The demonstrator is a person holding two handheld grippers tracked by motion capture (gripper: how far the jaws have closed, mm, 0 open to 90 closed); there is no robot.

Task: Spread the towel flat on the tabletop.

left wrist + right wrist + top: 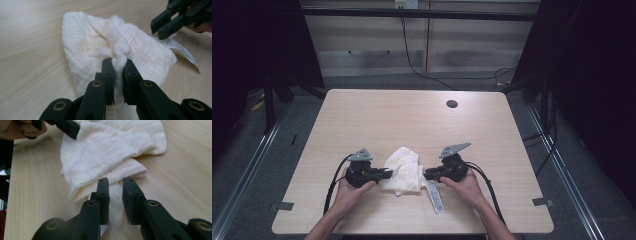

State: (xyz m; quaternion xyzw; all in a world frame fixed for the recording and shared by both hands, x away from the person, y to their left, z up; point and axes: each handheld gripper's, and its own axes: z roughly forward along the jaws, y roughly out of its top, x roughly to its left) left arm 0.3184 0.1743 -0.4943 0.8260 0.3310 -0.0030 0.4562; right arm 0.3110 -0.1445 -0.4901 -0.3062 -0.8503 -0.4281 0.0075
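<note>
High view: a crumpled white cloth (pixel 403 171) lay near the front-middle of the wooden bench (pixel 412 120), between the 2 hand-held grippers, with its long printed label (pixel 436 195) trailing off toward the front edge beside the right hand (pixel 464 184).

Left gripper (pixel 117 65) view: jaws closed on a raised fold of the cloth, pinching the bunched ridge between the tips. The right gripper showed at the upper right of that view, just above the cloth's far side.

Right gripper (pixel 115 185) view: jaws parted with a narrow gap, nothing clamped. They sat low at the near edge of the cloth, with a strip of fabric or label running beneath and between them; contact couldn't be told.

Step in hand, as judged: getting a 2-point hold on the cloth, probably to spread or fold it. Left side was secured, right side not yet.

Next move likely called for the right jaws to ease forward onto an edge layer and close on it, taking 1 layer rather than the whole stack. The left pinch should hold so the cloth doesn't slide on the bench.
</note>
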